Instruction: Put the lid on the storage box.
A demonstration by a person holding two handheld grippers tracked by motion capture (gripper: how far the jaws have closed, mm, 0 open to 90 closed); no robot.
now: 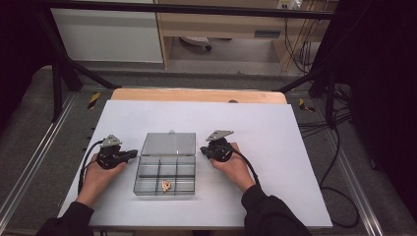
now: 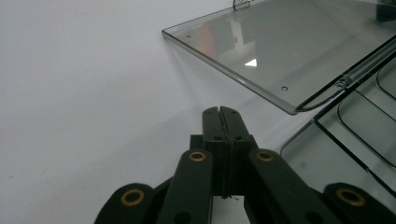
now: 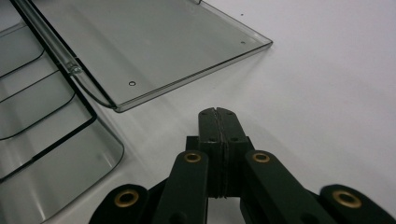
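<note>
High view: a clear compartment box [image 1: 164, 176] is seen mid-table, lid [image 1: 169, 143] already laid open, flanked by the left gripper [image 1: 132, 155] and right gripper [image 1: 203, 151], both clenched empty, closing left undone.

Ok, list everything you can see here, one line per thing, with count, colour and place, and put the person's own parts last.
Compartment box: one, clear grey plastic, at the middle of the white sheet between the two hands.
Lid: one, clear, hinged open and lying back on the far side of the box.
Small item: one, pale orange, in a near compartment of the box; too small to tell what it is.
White sheet: one, covers the table top.
Table: one, wooden, its far edge shows beyond the sheet.
Left gripper: one, black, left of the box, fingers shut on nothing.
Right gripper: one, black, right of the box, fingers shut on nothing.
Hands: two, dark sleeves, at the near edge.
</note>
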